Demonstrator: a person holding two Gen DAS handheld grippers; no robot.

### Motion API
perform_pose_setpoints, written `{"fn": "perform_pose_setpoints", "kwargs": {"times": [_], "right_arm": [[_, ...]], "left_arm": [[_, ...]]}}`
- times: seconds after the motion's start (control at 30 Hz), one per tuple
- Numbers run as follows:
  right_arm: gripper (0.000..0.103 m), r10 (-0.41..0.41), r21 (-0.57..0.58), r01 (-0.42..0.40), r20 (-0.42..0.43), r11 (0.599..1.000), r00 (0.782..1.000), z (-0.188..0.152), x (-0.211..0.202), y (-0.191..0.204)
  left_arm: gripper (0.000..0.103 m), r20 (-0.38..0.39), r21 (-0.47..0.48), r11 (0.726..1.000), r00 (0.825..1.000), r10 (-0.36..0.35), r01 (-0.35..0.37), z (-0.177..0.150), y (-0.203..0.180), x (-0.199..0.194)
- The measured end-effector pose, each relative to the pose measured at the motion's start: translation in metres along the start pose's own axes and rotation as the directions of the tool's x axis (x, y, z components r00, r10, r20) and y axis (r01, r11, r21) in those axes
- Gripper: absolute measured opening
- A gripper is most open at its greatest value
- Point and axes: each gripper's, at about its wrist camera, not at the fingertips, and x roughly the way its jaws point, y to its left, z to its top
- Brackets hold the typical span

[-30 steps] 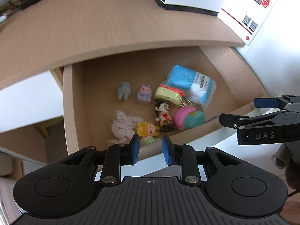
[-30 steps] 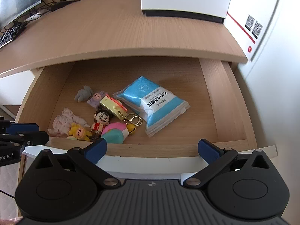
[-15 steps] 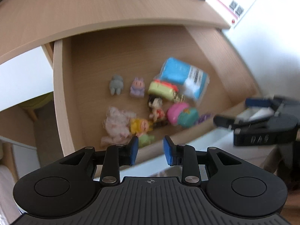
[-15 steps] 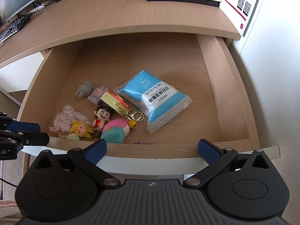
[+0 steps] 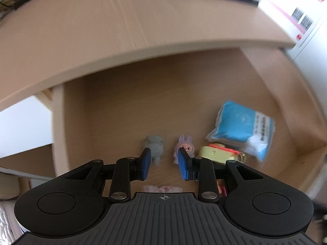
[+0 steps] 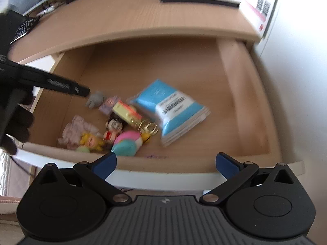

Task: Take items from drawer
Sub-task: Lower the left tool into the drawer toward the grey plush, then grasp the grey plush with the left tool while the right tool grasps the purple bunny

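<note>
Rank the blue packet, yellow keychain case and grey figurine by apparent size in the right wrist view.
1. blue packet, clearly largest.
2. yellow keychain case.
3. grey figurine, though blur makes these last two close.

A grey figurine [image 5: 154, 147], a lilac bunny figurine [image 5: 184, 147], a blue-and-white packet [image 6: 171, 107], and a light wood drawer [image 6: 155, 69].

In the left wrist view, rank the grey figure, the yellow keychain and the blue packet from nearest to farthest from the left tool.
1. Grey figure: just beyond the left tool, beside its left-hand pad.
2. Yellow keychain: to the right of the tool's right-hand pad.
3. Blue packet: farther right and deeper in the drawer.
</note>
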Motion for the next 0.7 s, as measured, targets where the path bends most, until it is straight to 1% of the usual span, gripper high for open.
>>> {"fn": "perform_pose_setpoints", "kwargs": {"times": [0.1,0.17,0.23,0.3,0.4,0.47,0.57,0.7], "right_arm": [[0.103,-0.029,-0.007,0.030,0.098,1.000,0.995,0.013,-0.017,-0.004],[0.103,-0.036,0.000,0.036,0.133,0.999,0.990,0.024,-0.023,-0.008],[0.103,-0.047,0.018,0.045,0.149,0.999,0.988,0.034,-0.023,-0.014],[0.103,-0.058,0.037,0.053,0.145,0.998,0.988,0.041,-0.018,-0.019],[0.103,-0.048,0.045,0.042,0.142,0.998,0.989,0.048,-0.013,-0.024],[0.103,-0.027,0.033,0.023,0.139,0.999,0.990,0.050,-0.008,-0.024],[0.103,0.018,0.006,-0.019,0.125,1.000,0.992,0.052,0.001,-0.023],[0.103,0.083,-0.040,-0.080,0.081,0.996,0.993,0.056,0.018,-0.011]], "left_arm": [[0.032,-0.057,0.012,0.999,0.998,0.033,-0.032,0.005,0.001,0.019],[0.033,-0.077,0.001,0.999,0.996,0.039,-0.039,0.009,0.003,0.030],[0.033,-0.082,-0.021,0.999,0.996,0.041,-0.042,0.013,0.007,0.038],[0.032,-0.087,-0.036,0.998,0.995,0.045,-0.049,0.016,0.012,0.045],[0.031,-0.097,-0.071,0.997,0.995,0.017,-0.024,0.016,0.018,0.051],[0.031,-0.103,-0.102,0.995,0.995,0.002,-0.013,0.017,0.020,0.053],[0.031,-0.101,-0.137,0.990,0.995,0.009,-0.023,0.021,0.021,0.054],[0.030,-0.087,-0.148,0.989,0.996,-0.008,-0.005,0.019,0.023,0.048]]}}
